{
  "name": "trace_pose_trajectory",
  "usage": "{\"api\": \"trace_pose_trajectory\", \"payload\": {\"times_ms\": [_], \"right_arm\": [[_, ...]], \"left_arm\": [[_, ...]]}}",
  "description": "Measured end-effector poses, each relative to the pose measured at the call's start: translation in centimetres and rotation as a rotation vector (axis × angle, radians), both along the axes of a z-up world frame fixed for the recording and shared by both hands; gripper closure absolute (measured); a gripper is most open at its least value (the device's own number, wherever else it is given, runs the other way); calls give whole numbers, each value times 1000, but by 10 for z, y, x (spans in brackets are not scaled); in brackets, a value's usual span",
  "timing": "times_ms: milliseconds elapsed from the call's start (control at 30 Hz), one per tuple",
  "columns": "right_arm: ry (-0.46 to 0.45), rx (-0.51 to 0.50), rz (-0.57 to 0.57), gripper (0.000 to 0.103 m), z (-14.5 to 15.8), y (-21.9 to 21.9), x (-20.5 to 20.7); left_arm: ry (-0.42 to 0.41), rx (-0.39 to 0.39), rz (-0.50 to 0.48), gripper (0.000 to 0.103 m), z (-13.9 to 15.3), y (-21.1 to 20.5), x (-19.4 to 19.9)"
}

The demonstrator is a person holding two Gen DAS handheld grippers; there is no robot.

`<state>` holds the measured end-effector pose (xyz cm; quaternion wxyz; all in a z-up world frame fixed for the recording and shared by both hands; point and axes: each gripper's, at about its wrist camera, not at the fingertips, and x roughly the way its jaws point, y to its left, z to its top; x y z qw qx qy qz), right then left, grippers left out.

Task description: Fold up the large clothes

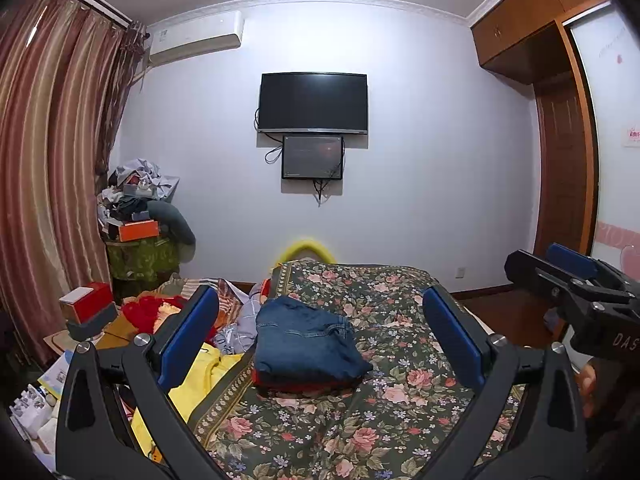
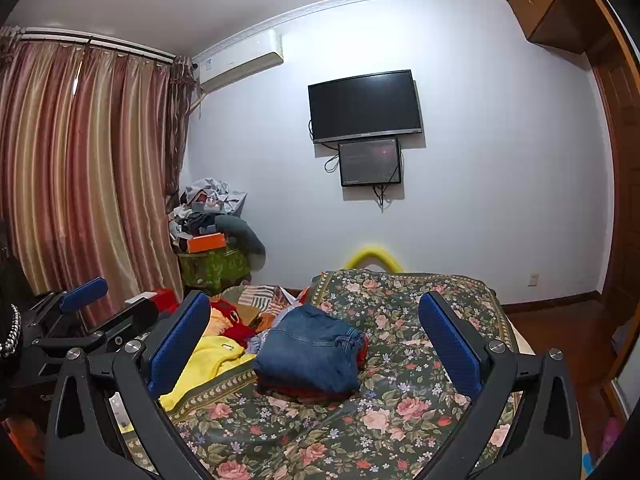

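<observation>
A floral bedspread (image 1: 400,360) covers the bed, which faces a white wall with a dark TV (image 1: 313,103) and a smaller screen (image 1: 312,157) just below it. Striped curtains (image 1: 52,184) hang on the left; a wooden wardrobe (image 1: 532,28) stands on the right. In the corner, a heap of clothes and boxes (image 1: 140,204) rests on a green-covered stand.

Folded jeans (image 1: 308,340) lie on the bedspread atop a red garment (image 2: 296,390), with yellow cloth (image 2: 208,364) beside them at the bed's left edge.

The left gripper (image 1: 320,340) and right gripper (image 2: 316,344) hover above the bed, jaws spread wide, holding nothing.
</observation>
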<state>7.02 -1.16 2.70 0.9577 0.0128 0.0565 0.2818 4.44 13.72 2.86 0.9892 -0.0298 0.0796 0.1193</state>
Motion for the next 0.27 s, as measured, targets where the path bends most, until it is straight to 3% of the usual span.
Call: {"api": "trace_pose_trajectory", "payload": {"times_ms": [267], "right_arm": [[6,-6,-1,0,0,0,1]], "left_arm": [[1,2,-1,1,-1,-2,-1]]}}
